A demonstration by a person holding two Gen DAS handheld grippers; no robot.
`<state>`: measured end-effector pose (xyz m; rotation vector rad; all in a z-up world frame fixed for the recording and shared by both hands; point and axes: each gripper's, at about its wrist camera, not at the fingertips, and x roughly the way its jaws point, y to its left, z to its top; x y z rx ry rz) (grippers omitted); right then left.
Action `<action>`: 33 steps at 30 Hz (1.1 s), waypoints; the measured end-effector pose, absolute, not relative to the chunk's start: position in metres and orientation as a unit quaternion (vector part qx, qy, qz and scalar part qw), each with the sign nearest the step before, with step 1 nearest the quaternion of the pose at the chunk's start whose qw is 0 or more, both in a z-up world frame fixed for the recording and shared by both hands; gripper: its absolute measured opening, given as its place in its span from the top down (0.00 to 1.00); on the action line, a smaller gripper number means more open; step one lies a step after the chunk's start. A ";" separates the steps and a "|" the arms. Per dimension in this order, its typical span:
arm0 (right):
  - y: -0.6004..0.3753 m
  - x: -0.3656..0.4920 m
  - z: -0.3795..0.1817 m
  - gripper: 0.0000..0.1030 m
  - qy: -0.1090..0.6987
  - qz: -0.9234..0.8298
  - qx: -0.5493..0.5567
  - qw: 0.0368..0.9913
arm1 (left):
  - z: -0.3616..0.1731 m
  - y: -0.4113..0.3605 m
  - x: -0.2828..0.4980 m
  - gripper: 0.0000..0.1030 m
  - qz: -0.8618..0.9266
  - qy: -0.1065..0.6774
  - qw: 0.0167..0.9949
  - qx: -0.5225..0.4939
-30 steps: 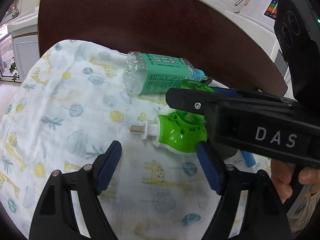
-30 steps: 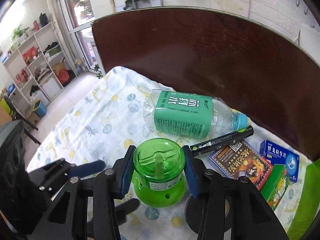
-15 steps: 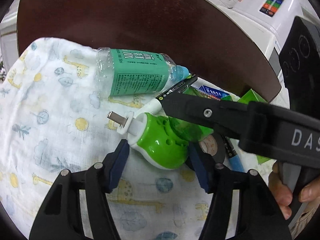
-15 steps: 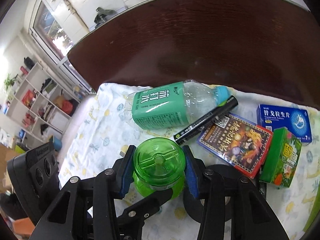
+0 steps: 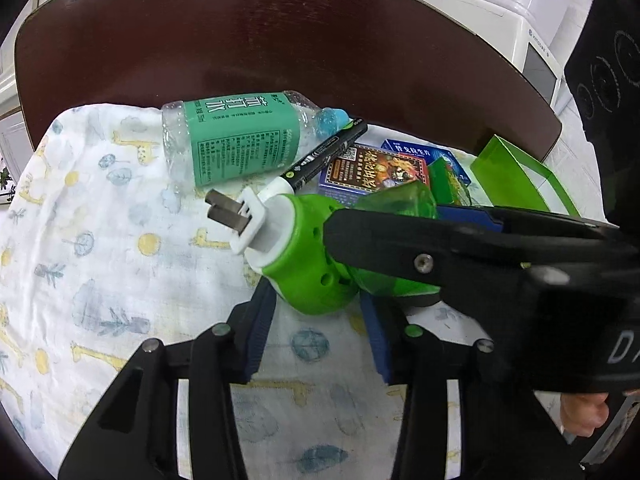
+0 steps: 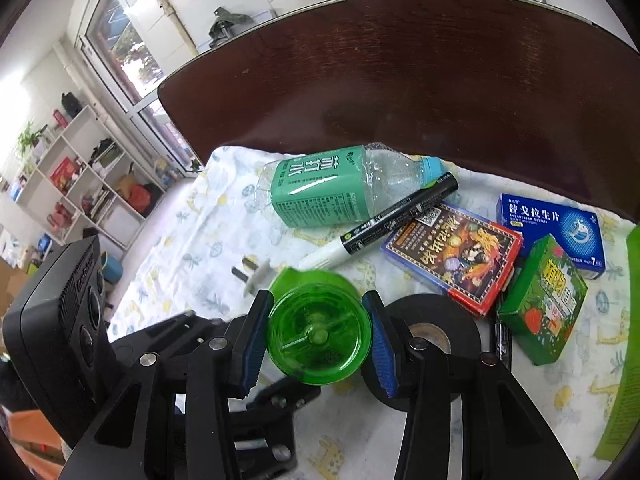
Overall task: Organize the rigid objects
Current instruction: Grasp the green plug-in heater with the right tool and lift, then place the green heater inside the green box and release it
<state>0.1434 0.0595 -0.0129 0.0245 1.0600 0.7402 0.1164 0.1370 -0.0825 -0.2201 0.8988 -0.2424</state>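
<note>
Nearest, the right gripper (image 6: 316,340) clamps the green vaporizer's (image 5: 304,256) bottle end, holding it above the cloth (image 5: 100,240). The left gripper (image 5: 316,312) has just been closing around its white-plug end, pads at or almost at the body; contact is unclear. Beyond lie tape (image 6: 436,320), a marker (image 6: 400,216), boxes (image 6: 452,256) and, farthest, a bottle (image 6: 332,188) on the desk (image 6: 400,80).

A white shelving unit (image 6: 80,184) stocked with clutter is seen beyond the counter's (image 6: 400,80) left edge; a white appliance (image 5: 508,12) is seen past its far right corner.
</note>
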 end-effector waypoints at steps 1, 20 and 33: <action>0.057 0.142 -0.013 0.54 0.495 0.347 0.015 0.797 | -0.082 0.134 0.115 0.60 -0.116 0.431 0.890 -0.098; -0.034 0.123 0.041 0.54 0.394 0.346 0.070 0.849 | -0.007 0.038 0.114 0.60 -0.161 0.363 0.918 -0.002; -0.201 0.129 0.048 0.54 0.340 0.236 0.162 0.896 | 0.009 -0.124 0.147 0.60 -0.281 0.359 0.887 0.066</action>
